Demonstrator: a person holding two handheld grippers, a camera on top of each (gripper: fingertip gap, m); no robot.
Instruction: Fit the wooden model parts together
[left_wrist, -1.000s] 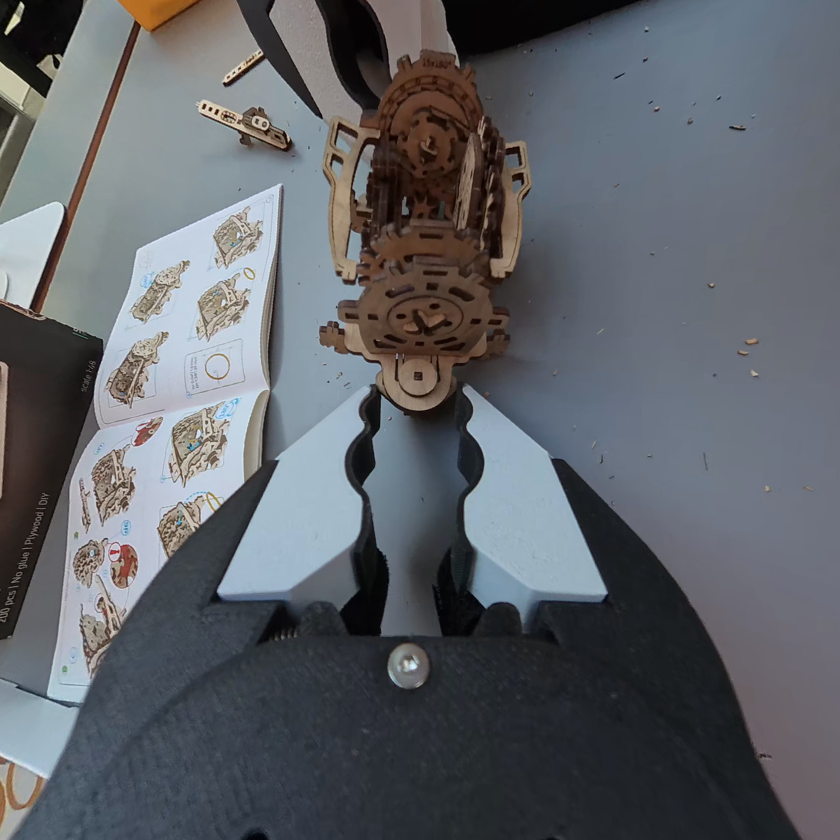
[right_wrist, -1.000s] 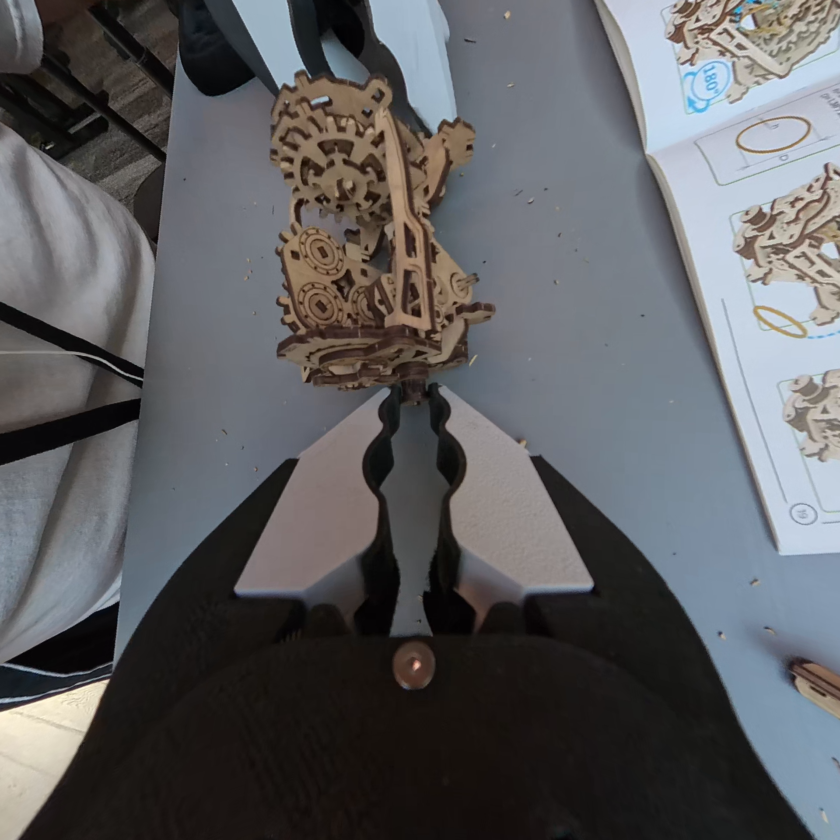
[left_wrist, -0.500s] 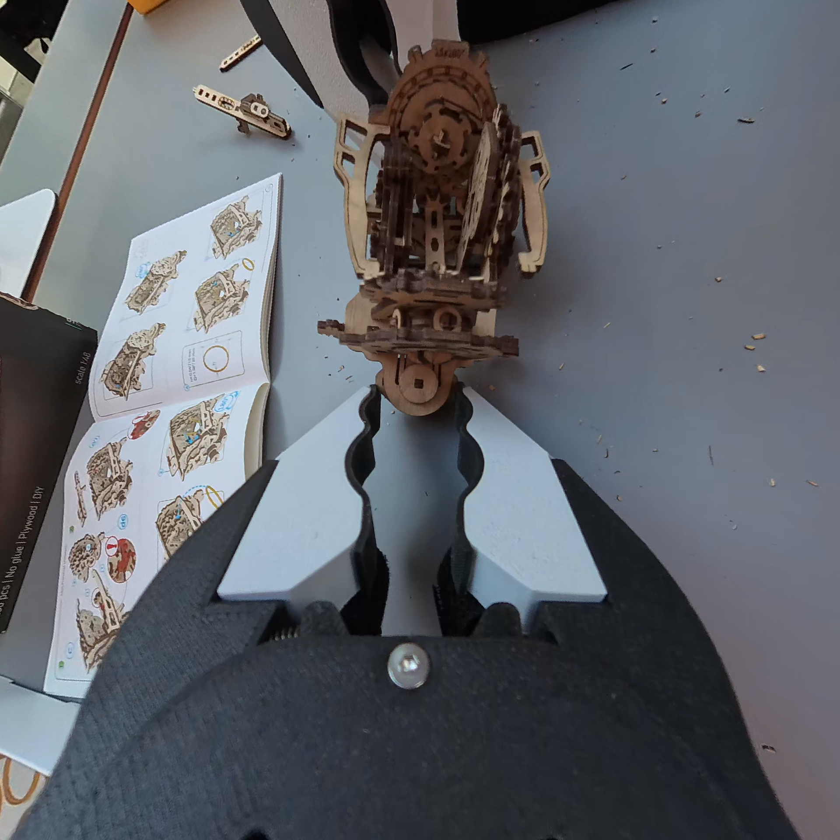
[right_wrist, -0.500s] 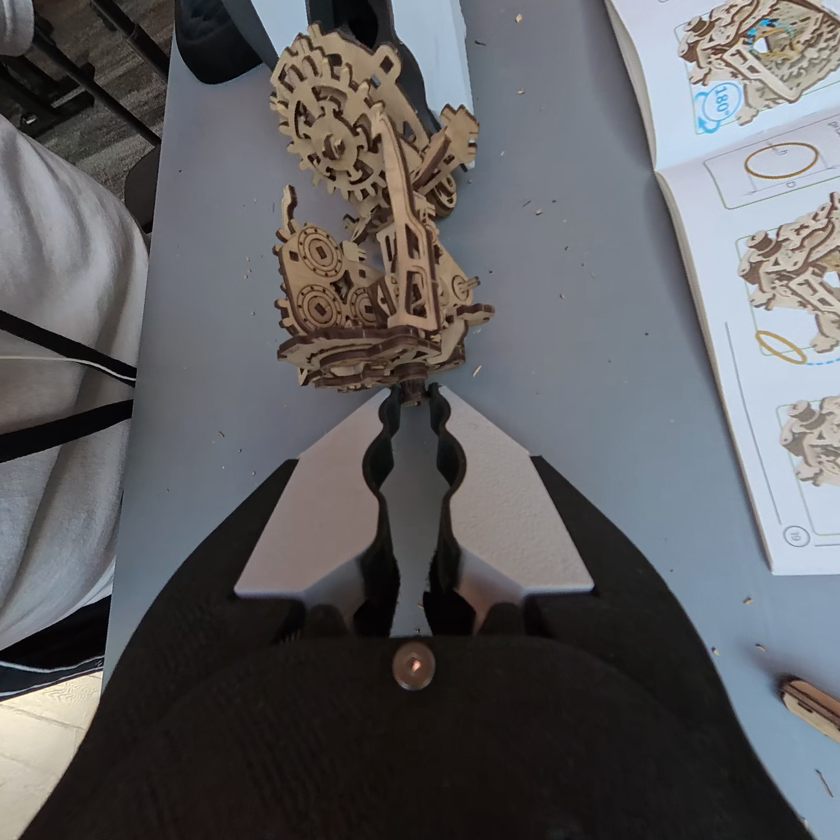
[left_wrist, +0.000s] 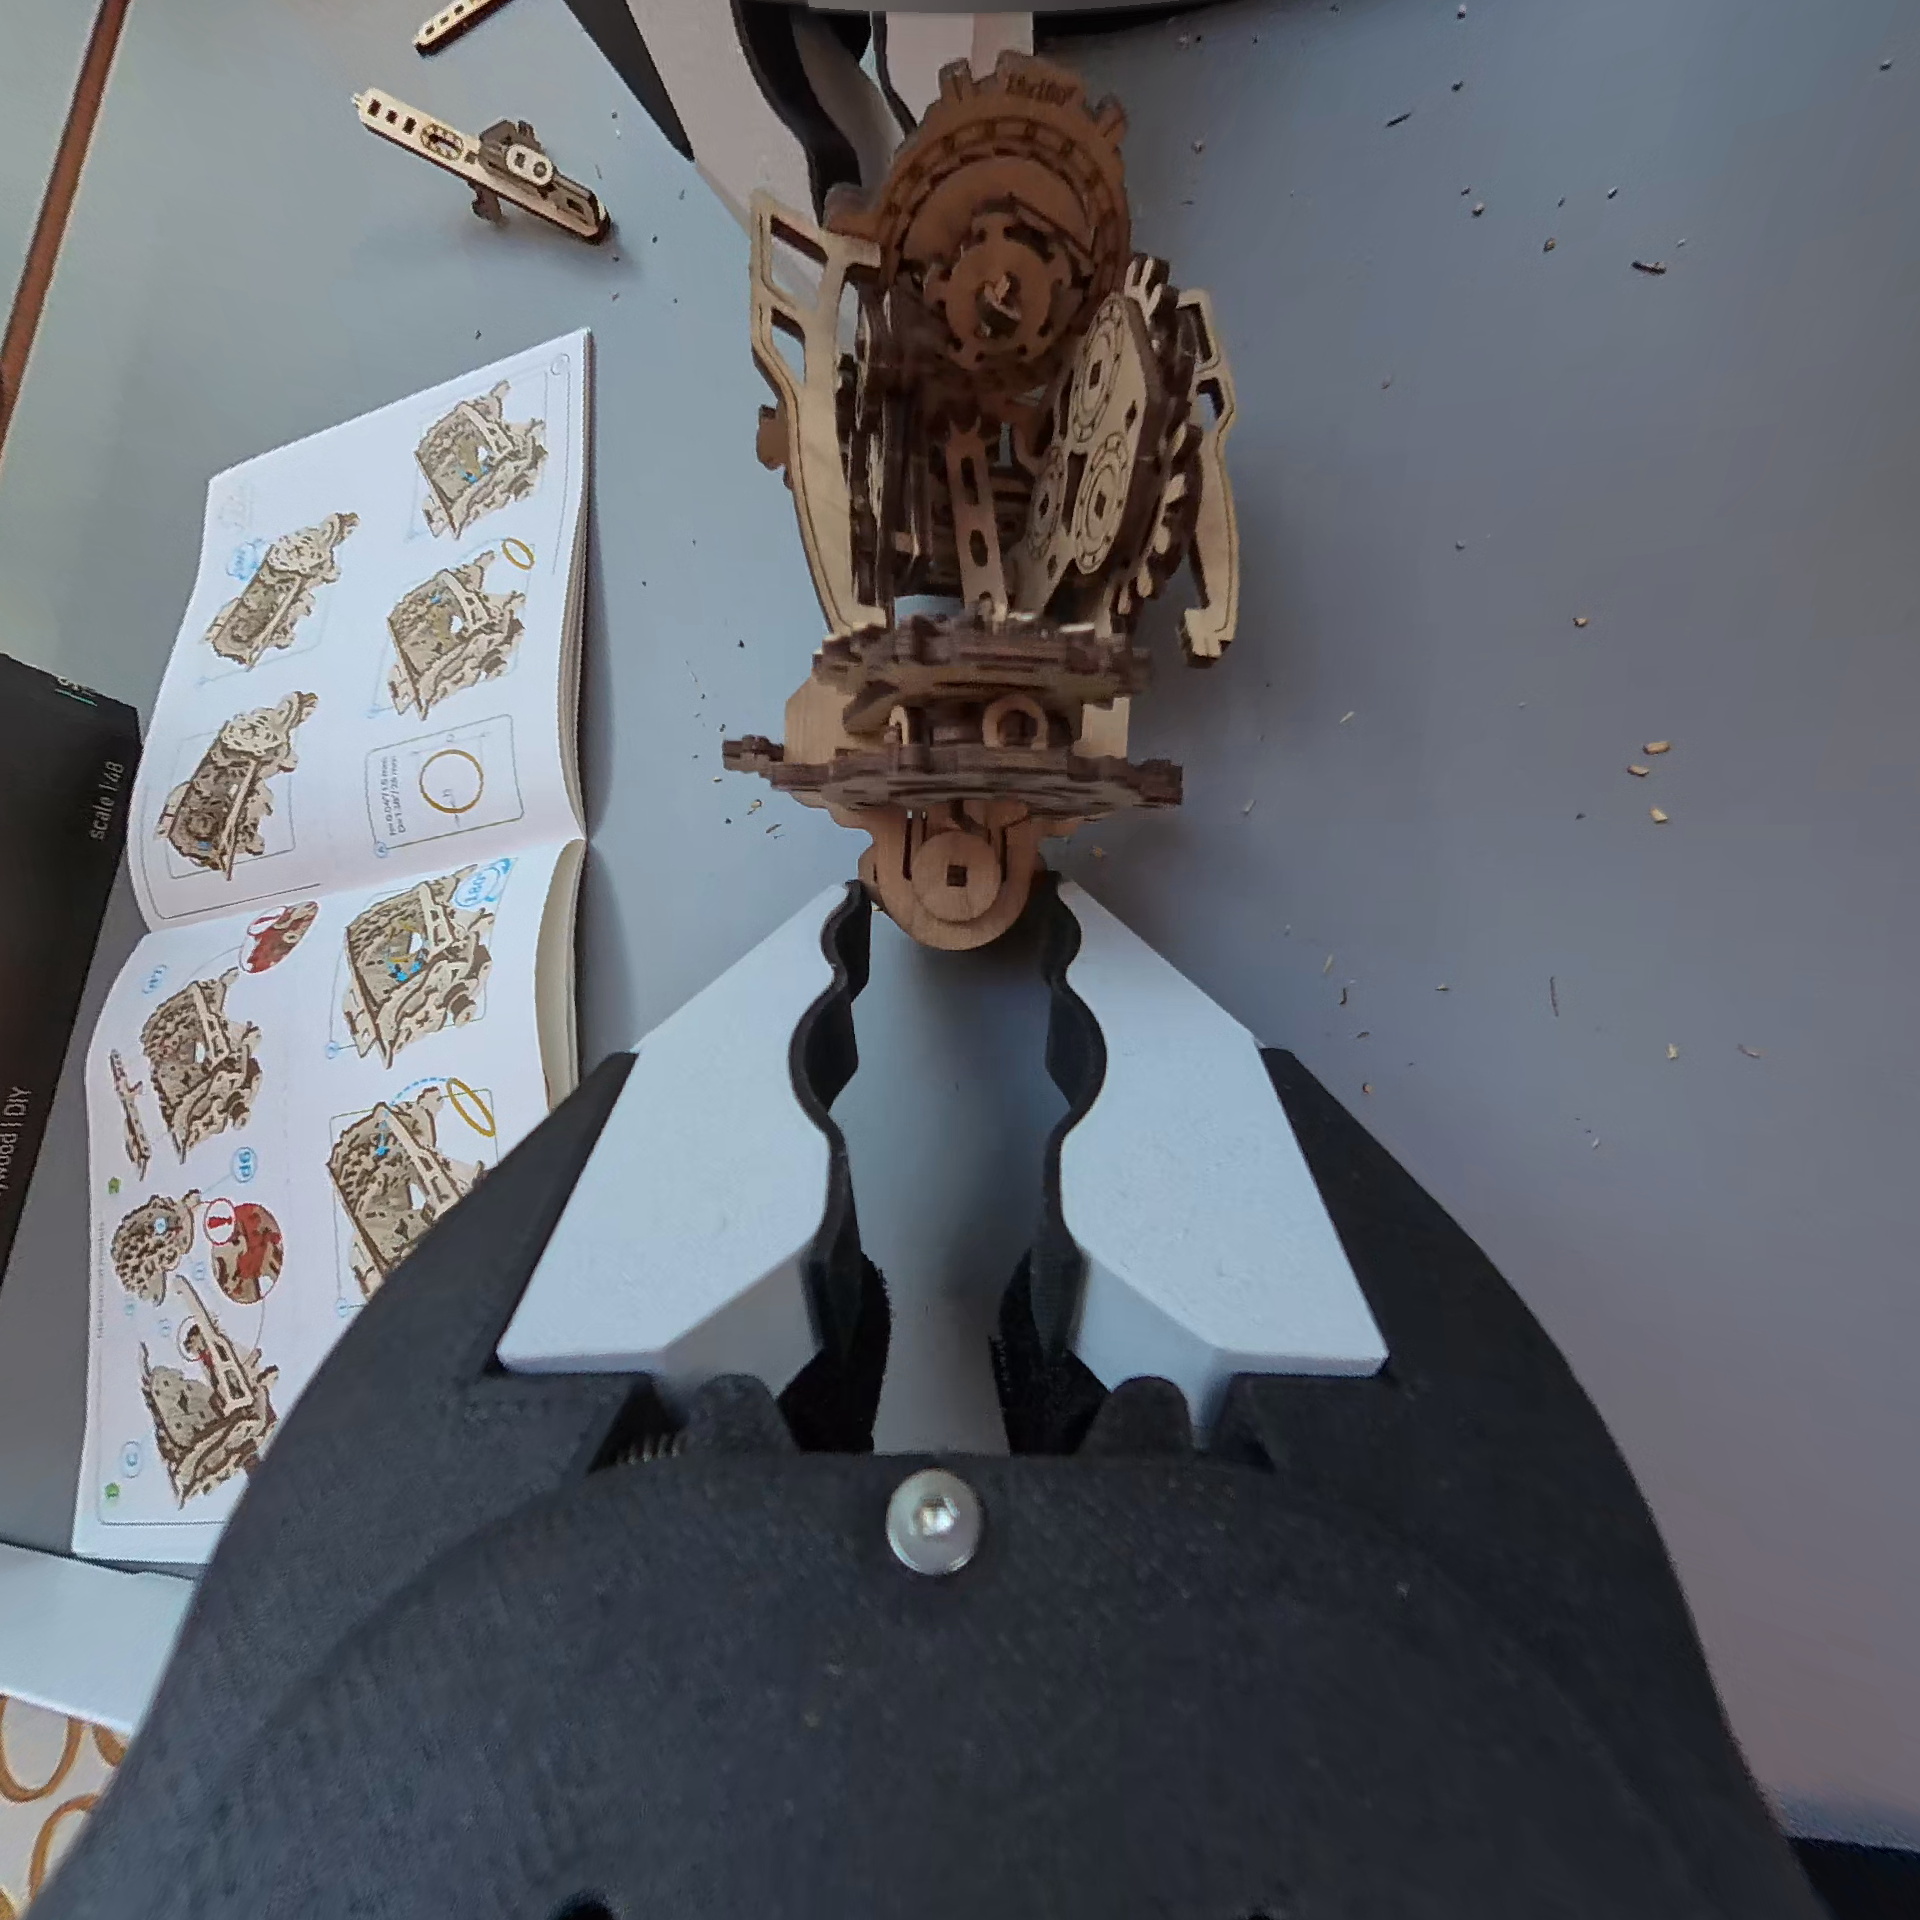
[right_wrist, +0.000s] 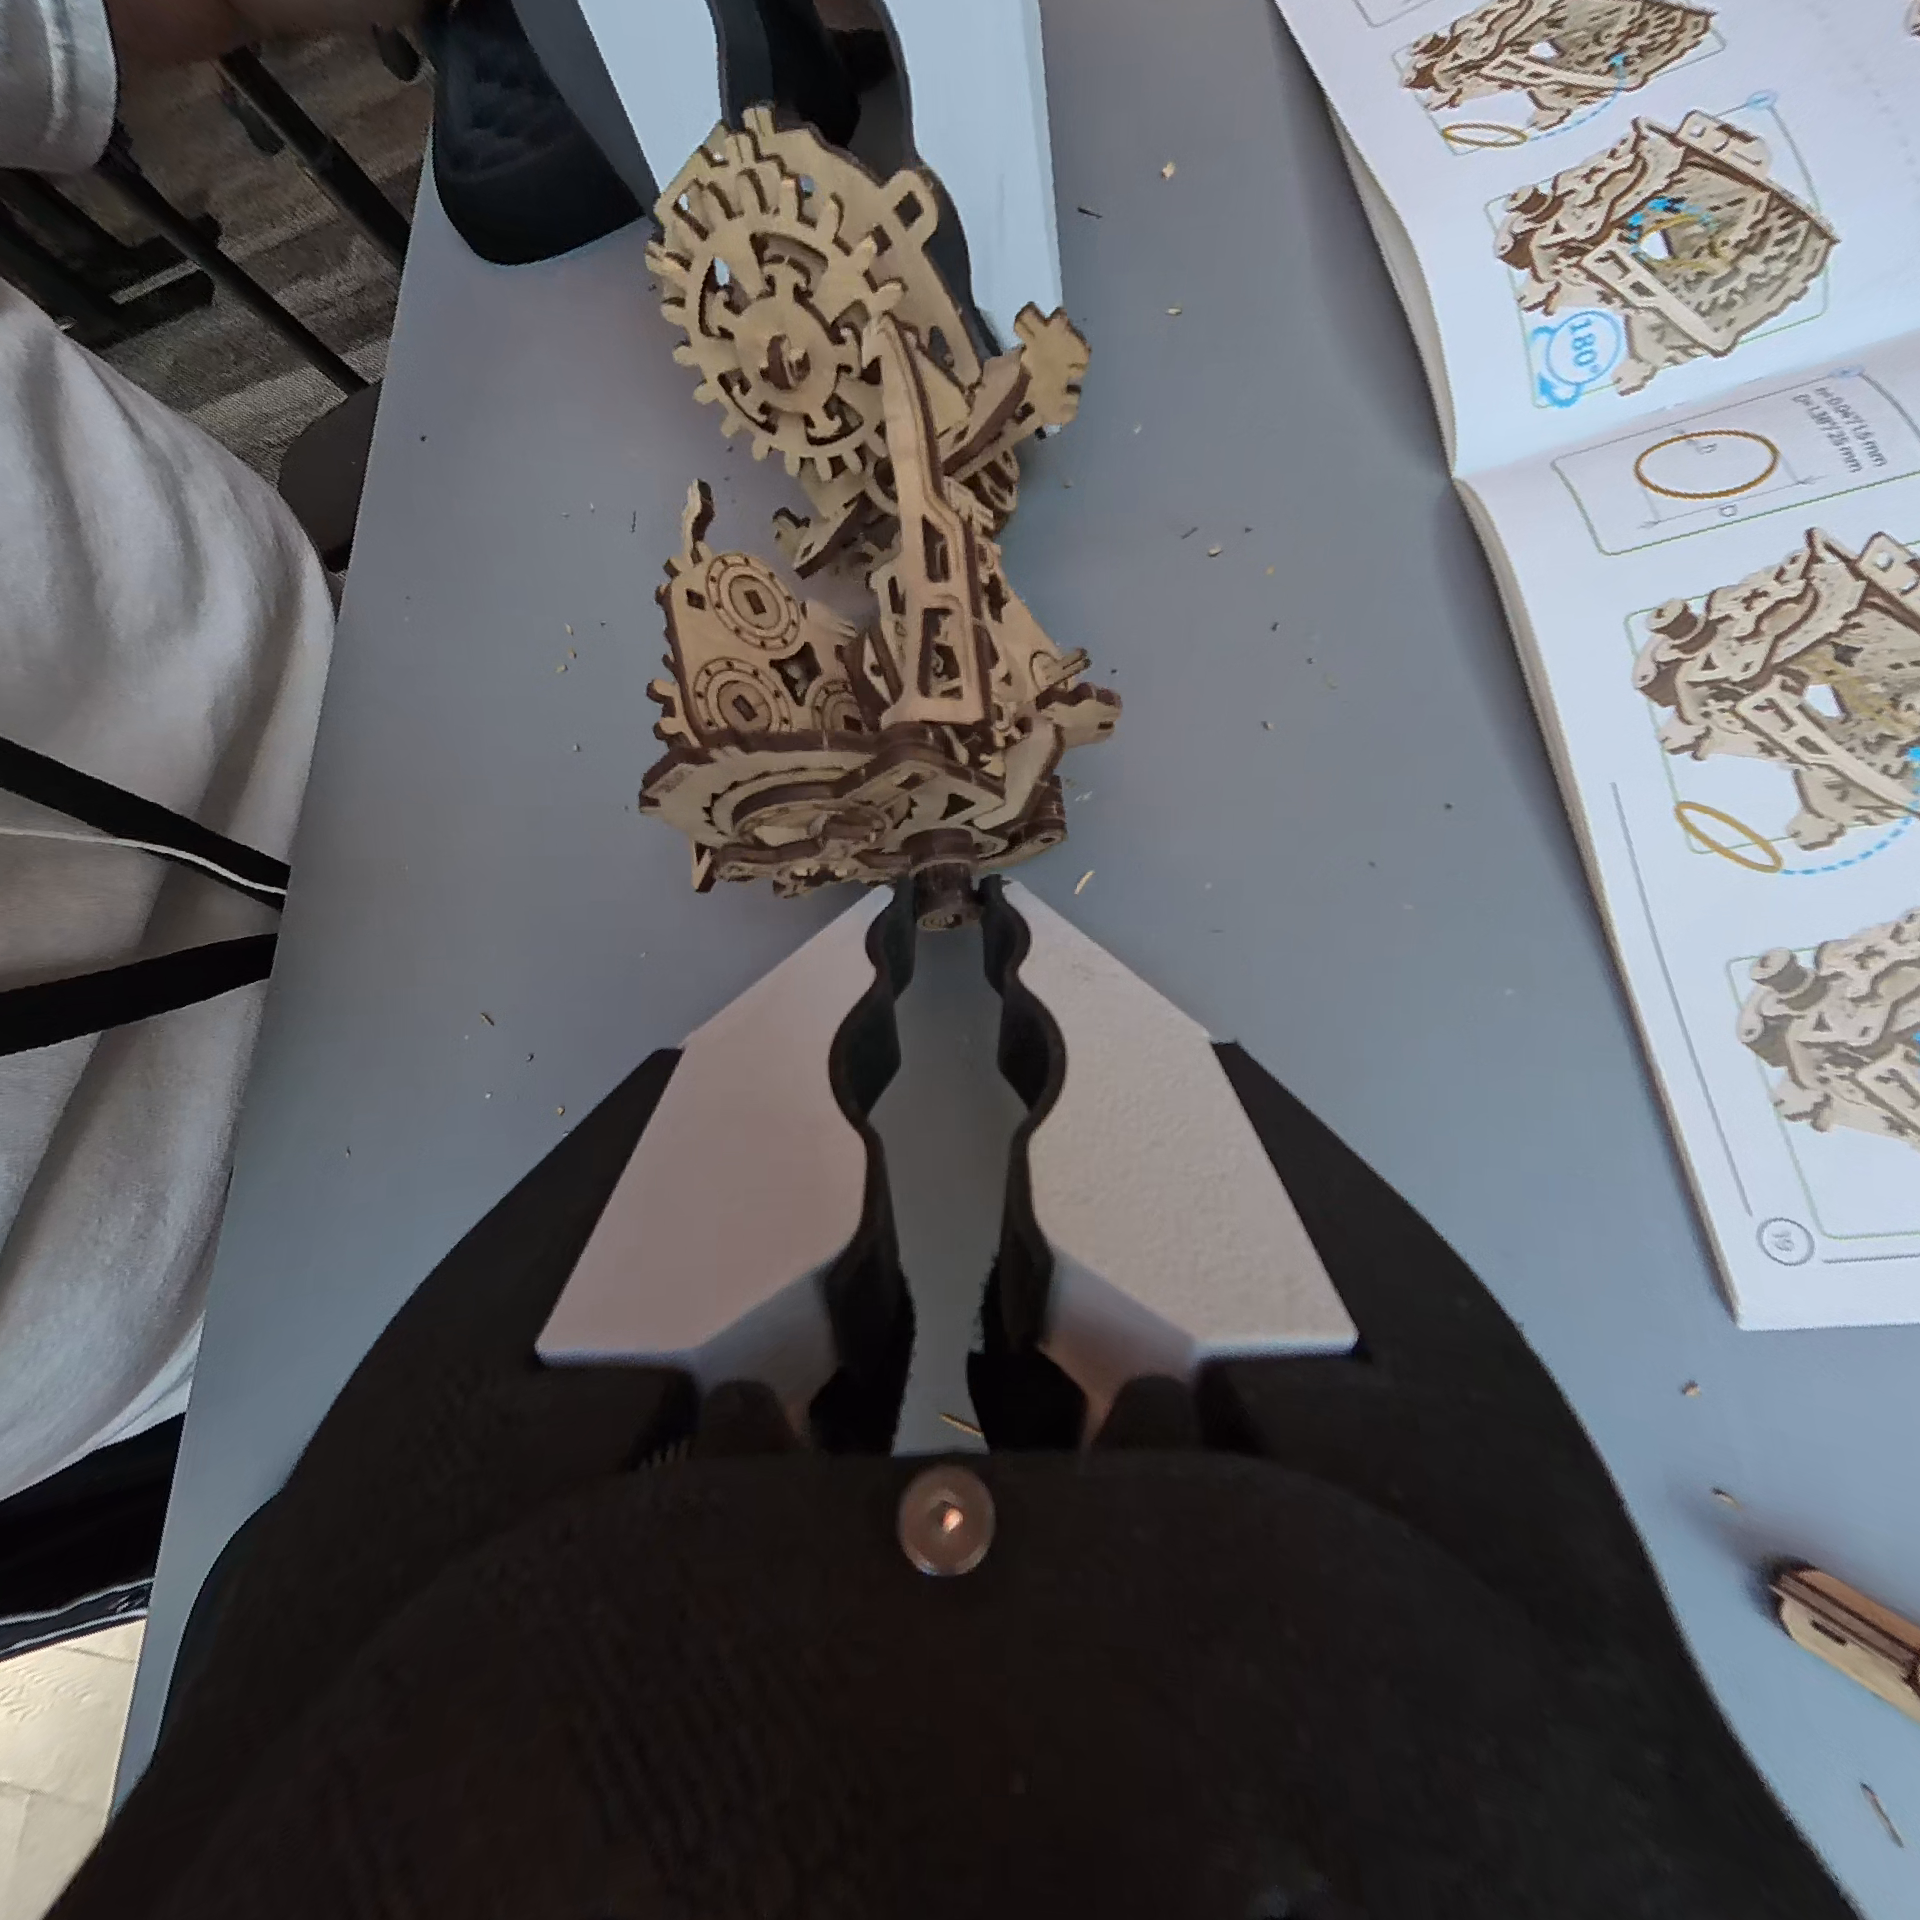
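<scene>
A wooden gear model hangs between both grippers above the grey table. My left gripper is shut on a round wooden tab at the model's near end. In the right wrist view my right gripper is shut on a small dark knob at the other end of the model. Each view shows the other gripper behind the model: the right one in the left view, the left one in the right view. The model's large gear end tilts toward the left gripper.
An open instruction booklet lies left of the model and also shows in the right wrist view. A loose wooden strip part lies at the far left. A black box sits at the left edge. A person's white sleeve is left. One gripper's finger ends stand about 10 cm off the other's.
The model has turned between the grippers: its flat gear face now lies edge-on to the left camera, and the big gear has tipped back. Both grips have held.
</scene>
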